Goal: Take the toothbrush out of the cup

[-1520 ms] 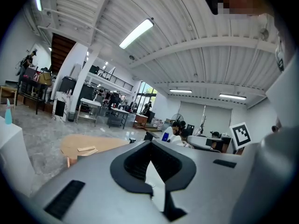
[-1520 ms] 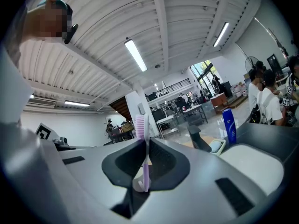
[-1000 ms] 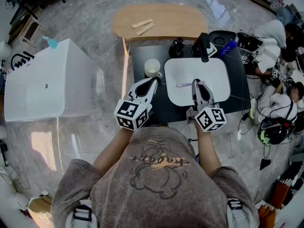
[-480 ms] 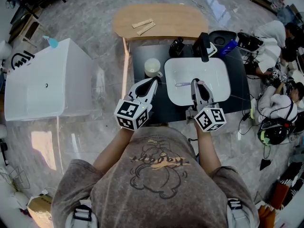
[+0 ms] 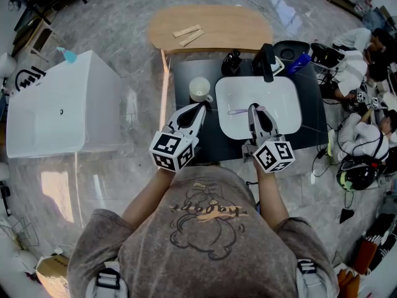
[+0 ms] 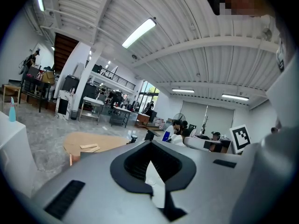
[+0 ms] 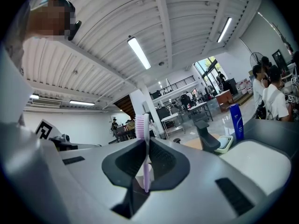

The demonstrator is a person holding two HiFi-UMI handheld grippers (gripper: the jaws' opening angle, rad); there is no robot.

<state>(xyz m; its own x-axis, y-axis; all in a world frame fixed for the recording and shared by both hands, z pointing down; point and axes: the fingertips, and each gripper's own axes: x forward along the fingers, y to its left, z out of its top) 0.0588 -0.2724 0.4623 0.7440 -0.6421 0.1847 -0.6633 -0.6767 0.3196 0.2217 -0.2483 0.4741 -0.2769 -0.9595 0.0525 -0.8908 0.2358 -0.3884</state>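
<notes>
A white cup [image 5: 200, 89] stands on the dark counter [image 5: 183, 73], left of a white basin [image 5: 286, 87]. My right gripper [image 5: 254, 108] hangs over the basin, shut on a purple toothbrush [image 5: 239, 111] that lies across its tips. In the right gripper view the toothbrush [image 7: 145, 157] stands upright between the pads, bristles on top. My left gripper [image 5: 201, 105] sits just short of the cup, apart from it. In the left gripper view its jaws [image 6: 154, 181] stand a narrow slit apart with nothing between them, and something white shows through.
A black faucet [image 5: 265, 59] and a blue bottle [image 5: 298, 63] stand behind the basin. A wooden table [image 5: 211, 27] with two slats lies beyond the counter. A white box [image 5: 62, 104] is at the left. People [image 5: 360, 135] sit at the right.
</notes>
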